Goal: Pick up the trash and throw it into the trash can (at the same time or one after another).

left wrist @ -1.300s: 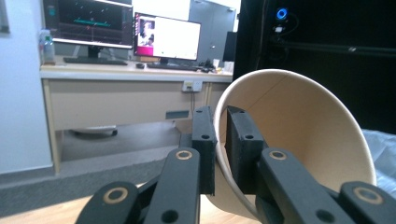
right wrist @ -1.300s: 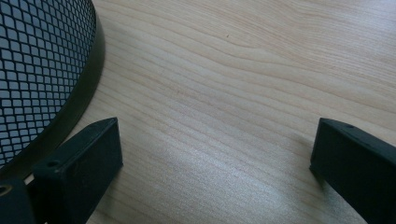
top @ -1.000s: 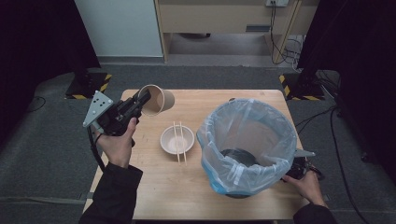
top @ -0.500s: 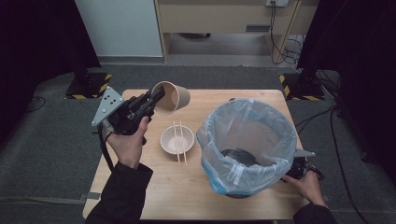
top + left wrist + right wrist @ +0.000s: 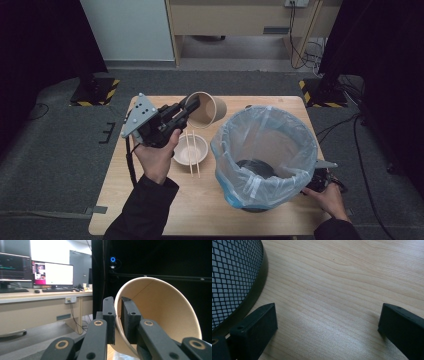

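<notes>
My left gripper is shut on the rim of a tan paper cup, which it holds tilted on its side above the far part of the table. In the left gripper view the two black jaws pinch the cup wall between them at the gripper. A black mesh bin lined with a clear plastic bag stands at the right. My right gripper rests low beside the bin's base; its jaws stand wide apart over bare wood at the gripper, next to the bin's mesh wall.
A white bowl with a pair of chopsticks laid across it sits on the wooden table between the cup and the bin. Grey floor surrounds the table; a desk with monitors stands beyond.
The left hand has carried the cup to the right, toward the bin, and slightly up. The right hand and the bin have stayed put.
</notes>
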